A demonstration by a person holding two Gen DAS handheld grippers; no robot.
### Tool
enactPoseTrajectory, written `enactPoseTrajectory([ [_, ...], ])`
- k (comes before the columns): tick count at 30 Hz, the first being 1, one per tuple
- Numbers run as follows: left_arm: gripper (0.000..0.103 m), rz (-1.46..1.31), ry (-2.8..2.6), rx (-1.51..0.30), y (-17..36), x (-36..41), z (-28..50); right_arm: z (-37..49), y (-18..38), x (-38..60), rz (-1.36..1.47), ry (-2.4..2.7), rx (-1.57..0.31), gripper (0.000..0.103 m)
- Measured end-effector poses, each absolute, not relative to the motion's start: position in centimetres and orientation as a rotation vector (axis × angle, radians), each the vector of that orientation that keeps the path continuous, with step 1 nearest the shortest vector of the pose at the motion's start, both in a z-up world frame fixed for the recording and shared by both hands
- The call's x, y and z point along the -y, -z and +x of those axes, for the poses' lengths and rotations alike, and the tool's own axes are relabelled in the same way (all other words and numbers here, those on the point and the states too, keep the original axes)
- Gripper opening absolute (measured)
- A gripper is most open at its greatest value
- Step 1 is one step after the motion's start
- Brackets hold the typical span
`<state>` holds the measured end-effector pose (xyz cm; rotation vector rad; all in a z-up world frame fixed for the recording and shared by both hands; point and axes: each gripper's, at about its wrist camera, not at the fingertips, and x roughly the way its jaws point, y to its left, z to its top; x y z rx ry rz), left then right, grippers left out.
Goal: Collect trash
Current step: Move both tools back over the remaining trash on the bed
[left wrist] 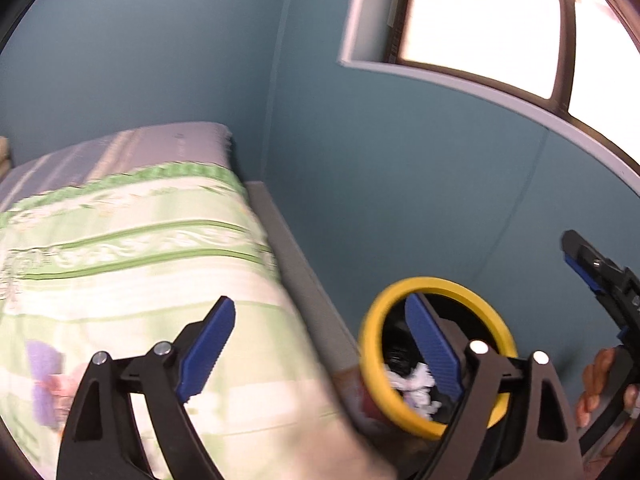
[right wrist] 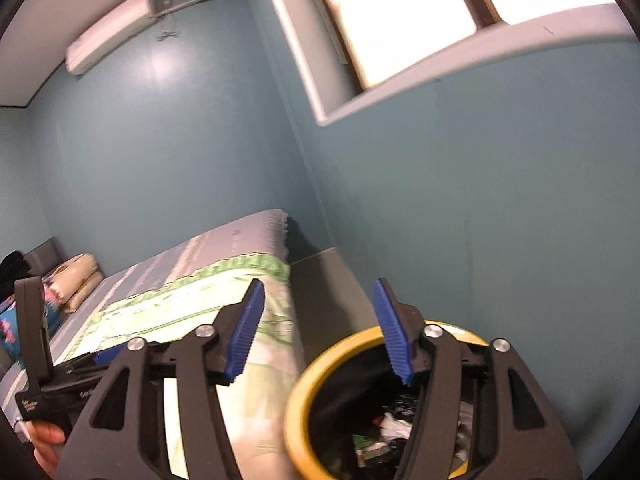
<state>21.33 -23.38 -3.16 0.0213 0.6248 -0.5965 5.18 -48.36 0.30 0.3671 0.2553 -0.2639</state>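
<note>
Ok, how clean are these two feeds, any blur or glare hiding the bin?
Left wrist view: bedspread smeared by motion blur, window blown out white, bin rim readable. Right wrist view: bin rim blurred, window overexposed, walls bent by fisheye.

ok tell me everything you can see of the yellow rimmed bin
The bin is round, with a thick yellow ring around its mouth and a black liner inside. It stands upright on the floor between the bed and the teal wall. Crumpled white paper and dark scraps lie inside. Neither claw touches it.
</note>
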Motion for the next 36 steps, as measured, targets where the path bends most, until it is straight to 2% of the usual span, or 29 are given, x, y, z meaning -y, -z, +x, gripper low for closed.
enactPoseTrajectory([
  [1, 0.088, 0.017, 0.571, -0.613, 2.8, 22.0, 21.4, 5.1, -0.7, 47.4, 0.355, 0.239, -0.249, 0.056],
  [3, 0.090, 0.010, 0.527, -0.600, 2.4, 19.7, 21.5, 5.3, -1.4, 45.5, 0.328, 0.190, -0.238, 0.065],
  [12, 0.095, -0.050, 0.336, -0.582, 1.3, 9.0, 21.2, 6.6, -3.0, 37.6, 0.246, -0.030, -0.256, 0.076],
  [20, 0.095, -0.109, 0.211, -0.612, 2.5, 0.9, 21.8, 8.5, -2.9, 31.2, 0.188, -0.209, -0.325, 0.086],
  [36, 0.095, -0.169, 0.104, -0.723, 9.1, -6.0, 24.0, 11.9, 3.5, 20.8, 0.061, -0.494, -0.534, 0.088],
])
